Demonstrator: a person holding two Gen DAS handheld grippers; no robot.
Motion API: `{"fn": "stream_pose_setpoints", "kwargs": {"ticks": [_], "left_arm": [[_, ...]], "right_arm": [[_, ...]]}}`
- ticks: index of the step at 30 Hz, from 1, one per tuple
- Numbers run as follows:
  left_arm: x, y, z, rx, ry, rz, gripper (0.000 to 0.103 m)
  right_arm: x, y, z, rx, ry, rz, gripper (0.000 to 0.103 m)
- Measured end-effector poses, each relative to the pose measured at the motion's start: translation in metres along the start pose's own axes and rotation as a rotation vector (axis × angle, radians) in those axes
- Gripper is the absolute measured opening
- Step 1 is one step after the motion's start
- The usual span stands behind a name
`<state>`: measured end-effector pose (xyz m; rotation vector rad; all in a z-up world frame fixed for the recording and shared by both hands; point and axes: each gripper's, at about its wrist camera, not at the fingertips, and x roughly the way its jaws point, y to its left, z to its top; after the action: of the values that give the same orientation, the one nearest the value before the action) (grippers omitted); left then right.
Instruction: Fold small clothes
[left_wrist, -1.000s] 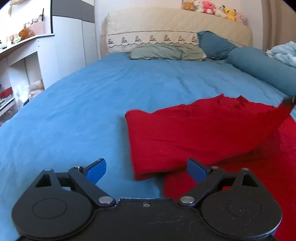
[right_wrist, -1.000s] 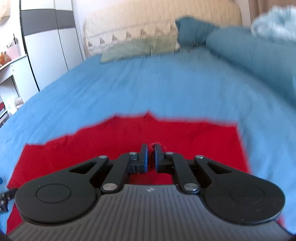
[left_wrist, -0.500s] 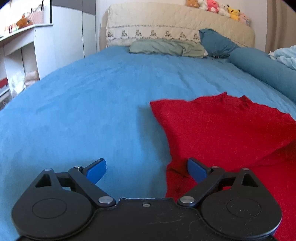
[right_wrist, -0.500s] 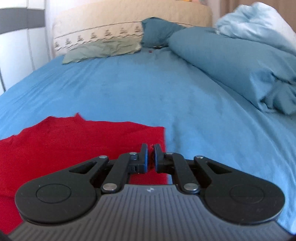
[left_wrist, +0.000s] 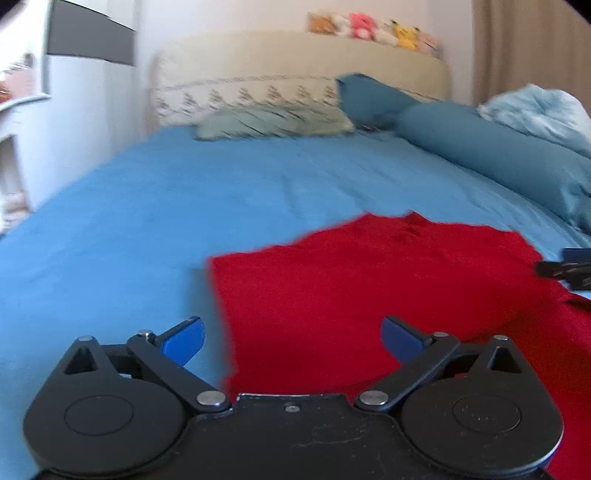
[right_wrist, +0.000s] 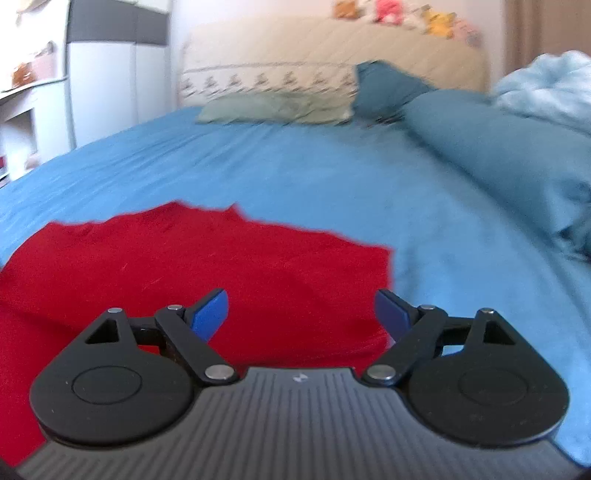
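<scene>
A red garment (left_wrist: 369, 280) lies folded flat on the blue bed sheet (left_wrist: 147, 221). My left gripper (left_wrist: 291, 341) hovers over the garment's near left corner, its jaws opening wide with nothing pinched between the blue pads. In the right wrist view the same red garment (right_wrist: 207, 266) fills the lower left. My right gripper (right_wrist: 301, 314) hangs above its right edge, jaws opening, pads clear of the cloth. The tip of the right gripper (left_wrist: 569, 269) shows at the far right of the left wrist view.
Pillows (left_wrist: 273, 120) and a teal bolster (left_wrist: 491, 155) lie by the headboard, with a light blue blanket (right_wrist: 546, 88) bunched at the right. Plush toys (left_wrist: 376, 31) line the headboard top. A white cabinet and shelves (right_wrist: 107, 74) stand left of the bed.
My right gripper went from shut on the red cloth to wide open, letting the folded layer fall flat. The left gripper shifted right over the garment's left corner.
</scene>
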<state>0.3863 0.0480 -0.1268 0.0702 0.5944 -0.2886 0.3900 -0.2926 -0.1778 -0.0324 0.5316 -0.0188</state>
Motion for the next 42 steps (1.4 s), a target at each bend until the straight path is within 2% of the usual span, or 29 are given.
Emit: {"fn": "stream_pose_setpoints", "kwargs": {"ticks": [3,6,10,12,15,19,23,25,30,33,38,42], "left_arm": [[0.025,-0.01,-0.007,-0.024,0.062,-0.022,0.103],[0.034,-0.015,-0.012,-0.008,0.078,-0.004,0.103],[0.035,-0.013,-0.007,-0.003,0.098,0.0,0.103],[0.03,-0.012,0.001,-0.024,0.112,0.008,0.102],[-0.007,-0.008,0.014,-0.072,0.071,0.013,0.102],[-0.075,-0.009,0.033,-0.116,0.009,0.03,0.102],[-0.15,-0.02,0.042,-0.106,-0.018,0.083,0.102],[-0.186,-0.023,0.039,-0.12,-0.027,0.084,0.103],[-0.257,-0.024,0.015,-0.189,-0.015,0.055,0.103],[-0.286,-0.023,-0.01,-0.196,0.005,0.082,0.103],[-0.299,-0.024,-0.067,-0.238,0.092,0.084,0.102],[-0.294,-0.028,-0.109,-0.254,0.155,0.089,0.095]], "right_arm": [[0.023,-0.009,-0.014,0.064,0.099,-0.022,0.102],[0.02,-0.02,-0.023,0.153,0.082,0.009,0.102],[0.012,-0.023,-0.024,0.132,0.093,0.006,0.102],[0.0,-0.034,-0.016,0.168,0.092,0.007,0.103],[-0.045,-0.047,-0.003,0.202,0.015,0.033,0.103],[-0.123,-0.063,0.019,0.167,-0.056,0.065,0.103],[-0.201,-0.074,0.033,0.124,-0.087,0.084,0.103],[-0.239,-0.078,0.033,0.112,-0.089,0.094,0.103],[-0.311,-0.081,0.015,0.102,-0.06,0.087,0.103],[-0.341,-0.081,-0.009,0.124,-0.029,0.099,0.103],[-0.363,-0.07,-0.058,0.148,0.04,0.074,0.103],[-0.363,-0.061,-0.099,0.196,0.104,0.055,0.102]]}}
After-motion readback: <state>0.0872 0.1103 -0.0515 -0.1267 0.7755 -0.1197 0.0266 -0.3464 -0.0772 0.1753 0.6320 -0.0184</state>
